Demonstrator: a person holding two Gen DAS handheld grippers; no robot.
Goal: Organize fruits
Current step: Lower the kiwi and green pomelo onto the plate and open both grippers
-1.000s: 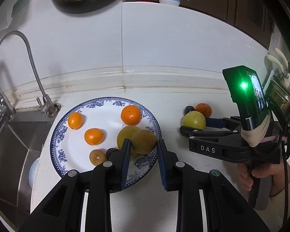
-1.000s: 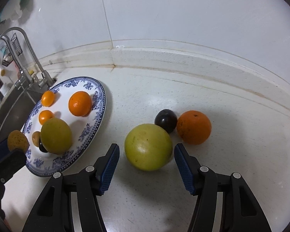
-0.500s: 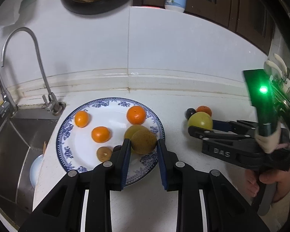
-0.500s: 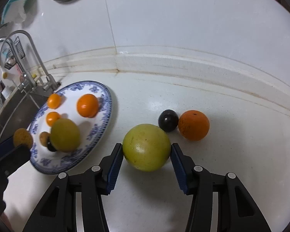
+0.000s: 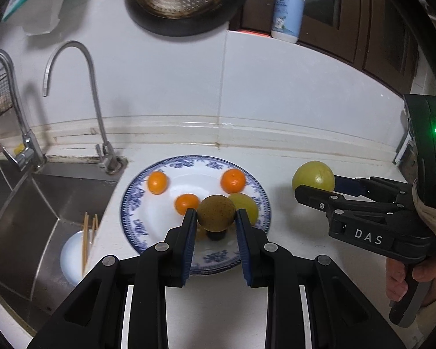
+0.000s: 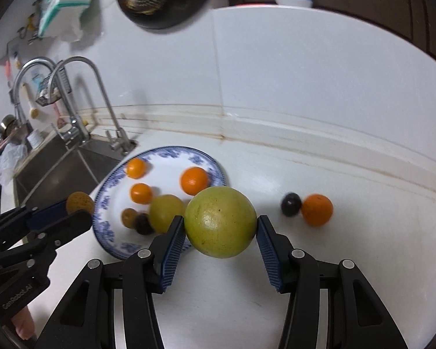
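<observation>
My left gripper (image 5: 215, 224) is shut on a brown round fruit (image 5: 216, 213) and holds it above the front of the blue-patterned plate (image 5: 218, 257). The plate carries three oranges, a yellow-green fruit (image 5: 247, 203), a small brown fruit (image 6: 128, 217) and a dark one (image 6: 143, 224). My right gripper (image 6: 221, 234) is shut on a large yellow-green fruit (image 6: 220, 225), lifted off the counter to the right of the plate (image 6: 113, 240). A dark plum (image 6: 290, 204) and an orange (image 6: 316, 209) lie on the counter further right.
A steel sink (image 5: 23, 212) with a faucet (image 5: 96, 122) lies left of the plate; a white bowl with chopsticks (image 5: 78, 250) sits in it. A white tiled wall stands behind, with a pan (image 5: 183, 0) and a soap bottle (image 5: 287, 14) on the ledge above.
Both grippers rose from the counter. The left lifted the brown fruit off the plate. The right closed on the large yellow-green fruit and lifted it away from the plum and orange.
</observation>
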